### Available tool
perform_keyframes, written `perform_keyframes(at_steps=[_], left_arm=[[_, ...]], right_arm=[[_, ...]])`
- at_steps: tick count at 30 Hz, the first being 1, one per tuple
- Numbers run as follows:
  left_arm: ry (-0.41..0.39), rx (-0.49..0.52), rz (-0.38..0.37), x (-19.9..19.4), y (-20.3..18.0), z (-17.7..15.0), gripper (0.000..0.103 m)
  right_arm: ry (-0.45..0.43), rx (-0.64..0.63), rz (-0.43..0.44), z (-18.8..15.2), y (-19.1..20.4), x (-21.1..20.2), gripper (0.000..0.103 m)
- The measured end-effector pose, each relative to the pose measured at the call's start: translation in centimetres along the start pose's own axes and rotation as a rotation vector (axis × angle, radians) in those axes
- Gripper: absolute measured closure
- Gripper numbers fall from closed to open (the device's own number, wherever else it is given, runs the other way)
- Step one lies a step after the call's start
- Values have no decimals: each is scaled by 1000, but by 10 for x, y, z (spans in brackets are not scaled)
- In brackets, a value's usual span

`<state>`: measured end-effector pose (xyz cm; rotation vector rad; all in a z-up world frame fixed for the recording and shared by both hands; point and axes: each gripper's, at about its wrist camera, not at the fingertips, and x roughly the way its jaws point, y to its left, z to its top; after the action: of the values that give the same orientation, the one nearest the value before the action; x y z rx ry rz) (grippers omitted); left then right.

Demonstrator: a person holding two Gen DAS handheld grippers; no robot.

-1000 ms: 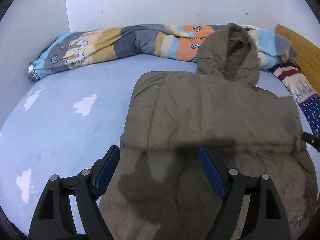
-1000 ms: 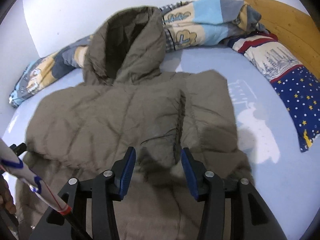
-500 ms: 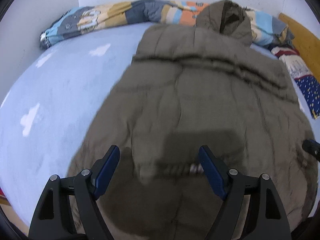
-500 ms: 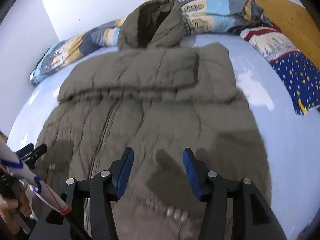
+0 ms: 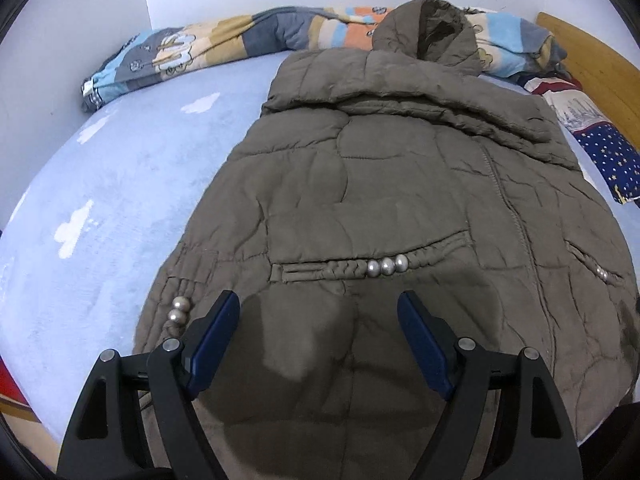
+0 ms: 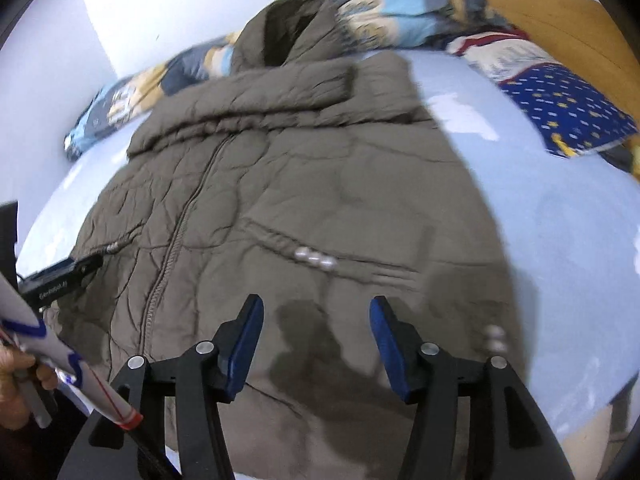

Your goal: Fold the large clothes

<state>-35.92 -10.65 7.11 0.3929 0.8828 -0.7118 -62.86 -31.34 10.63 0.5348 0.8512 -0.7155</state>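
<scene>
Left wrist view: olive coat flat on bed, sleeves folded in. Left claw, right claw agape, empty, above hem. Likely next: grip hem, fold toward hood.

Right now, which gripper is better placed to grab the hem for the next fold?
Judgement: roughly even. Left gripper and right gripper both hover open above the coat near its hem; left's view is sharper, so slightly left.
</scene>
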Motion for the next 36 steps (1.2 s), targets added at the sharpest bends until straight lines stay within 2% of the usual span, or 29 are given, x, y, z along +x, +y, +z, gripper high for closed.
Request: perform_keyframes(at_steps=[4, 9, 15, 19, 21, 22, 24, 27, 30, 32, 36], left_arm=[[-25, 1, 3, -10, 5, -3, 22], [-22, -37, -7, -17, 20, -6, 22], [-28, -216, -12, -35, 93, -12, 22], [36, -416, -100, -30, 154, -25, 22], [62, -482, -138, -24, 169, -32, 22], [86, -522, -181, -18, 176, -36, 22], [123, -550, -239, -9, 177, -42, 22], [169, -551, -296, 2, 169, -48, 22], [167, -478, -255, 0, 154, -50, 22], [162, -439, -242, 1, 144, -51, 38], [153, -381, -210, 1, 132, -49, 42]], right_arm=[[-31, 107, -37, -8, -34, -14, 36], [-21, 186, -83, -17, -67, -17, 35], [-8, 229, -100, -34, -91, -23, 34], [-2, 263, -76, -41, -100, -25, 31], [8, 280, -58, -42, -100, -22, 30], [12, 290, -46, -42, -101, -21, 29], [14, 302, -33, -42, -99, -20, 27], [20, 316, -20, -41, -98, -19, 24], [27, 327, -28, -41, -99, -17, 24], [32, 342, -32, -42, -104, -16, 24], [46, 403, -3, -51, -115, -15, 24]])
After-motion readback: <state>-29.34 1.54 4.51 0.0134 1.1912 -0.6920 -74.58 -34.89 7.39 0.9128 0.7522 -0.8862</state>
